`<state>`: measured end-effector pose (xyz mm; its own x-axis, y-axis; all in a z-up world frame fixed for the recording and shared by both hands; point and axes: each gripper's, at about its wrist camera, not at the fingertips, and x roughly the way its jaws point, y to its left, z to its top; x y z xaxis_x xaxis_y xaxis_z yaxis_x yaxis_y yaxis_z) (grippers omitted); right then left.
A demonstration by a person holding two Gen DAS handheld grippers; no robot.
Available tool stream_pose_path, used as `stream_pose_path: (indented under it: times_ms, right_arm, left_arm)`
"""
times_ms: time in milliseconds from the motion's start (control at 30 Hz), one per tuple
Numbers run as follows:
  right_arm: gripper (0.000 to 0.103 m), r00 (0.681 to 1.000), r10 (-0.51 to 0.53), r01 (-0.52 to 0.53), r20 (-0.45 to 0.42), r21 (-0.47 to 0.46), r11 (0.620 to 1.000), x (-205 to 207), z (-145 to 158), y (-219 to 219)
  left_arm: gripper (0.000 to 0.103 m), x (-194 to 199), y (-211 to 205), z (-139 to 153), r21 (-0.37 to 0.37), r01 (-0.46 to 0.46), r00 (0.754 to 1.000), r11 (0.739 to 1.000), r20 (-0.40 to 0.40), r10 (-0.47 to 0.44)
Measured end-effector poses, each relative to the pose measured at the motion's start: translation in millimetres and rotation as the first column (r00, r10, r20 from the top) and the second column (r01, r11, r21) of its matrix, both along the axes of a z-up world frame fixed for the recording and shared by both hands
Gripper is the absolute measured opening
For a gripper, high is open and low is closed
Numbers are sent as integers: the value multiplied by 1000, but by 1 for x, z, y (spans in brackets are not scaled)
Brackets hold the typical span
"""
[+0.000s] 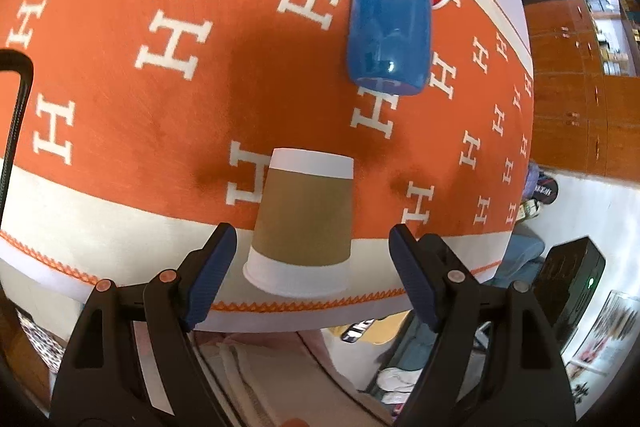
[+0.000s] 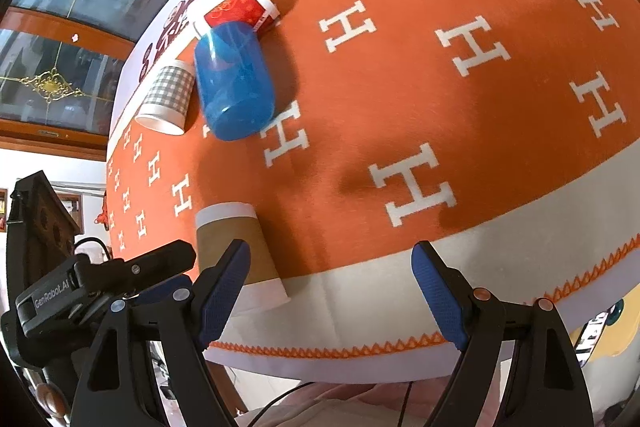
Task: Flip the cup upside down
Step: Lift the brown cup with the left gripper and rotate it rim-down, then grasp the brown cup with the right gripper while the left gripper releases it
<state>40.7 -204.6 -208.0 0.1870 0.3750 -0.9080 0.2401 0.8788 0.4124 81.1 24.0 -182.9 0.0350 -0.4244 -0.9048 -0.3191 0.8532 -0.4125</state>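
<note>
A brown paper cup (image 1: 302, 223) with white bands stands upside down near the front edge of the orange cloth (image 1: 160, 107). My left gripper (image 1: 312, 267) is open, its blue pads either side of the cup and just short of it, not touching. The cup also shows in the right wrist view (image 2: 236, 251), left of my right gripper (image 2: 332, 291), which is open and empty above the cloth's white border. The left gripper's body (image 2: 92, 283) shows at the lower left there.
A blue plastic cup (image 1: 390, 31) lies on its side further back. Behind it lie a red paper cup (image 2: 240, 9) and a grey checked paper cup (image 2: 168, 95), also on their sides. The table's front edge (image 1: 300, 307) is just below the brown cup.
</note>
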Motion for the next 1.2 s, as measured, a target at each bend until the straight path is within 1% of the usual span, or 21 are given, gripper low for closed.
stream_pose_path:
  times_ms: [100,267,400,600,767,967,1033,1167,1200]
  right_arm:
    - [84,1000,10,-10,10,2,1000,-1,6,1]
    - [84,999,29,-29,20,9,1000,-4,15,5]
    - [84,998,60,-60,29,-2,998,-5,21,12]
    - [84,990,134,-134,40,-16,991,-4,30,32]
    - [84,972,228,-226,52,-38,973,-4,39,53]
    - [84,954,296,-294,43,-36,955,4,42,71]
    - [84,947,321,-320,28,-40,946,8,40,76]
    - [84,925,381,-381,0,-53,923,14,32,86]
    - [84,918,395,-395,-4,-54,917,15,30,88]
  left_arm:
    - [76,-3,3,13,28,36,999,999,24,-37]
    - [76,-10,10,28,70,77,996,995,47,-80]
    - [76,-16,14,39,121,107,990,987,77,-116]
    - [76,-28,20,55,237,145,975,961,133,-180]
    - [76,-35,25,64,308,142,961,941,185,-206]
    - [76,-42,35,70,370,102,947,923,249,-204]
    - [72,-45,41,70,378,79,946,922,264,-190]
    - [70,-46,52,59,363,66,954,929,250,-166]
    - [67,-47,54,56,355,64,955,933,249,-160]
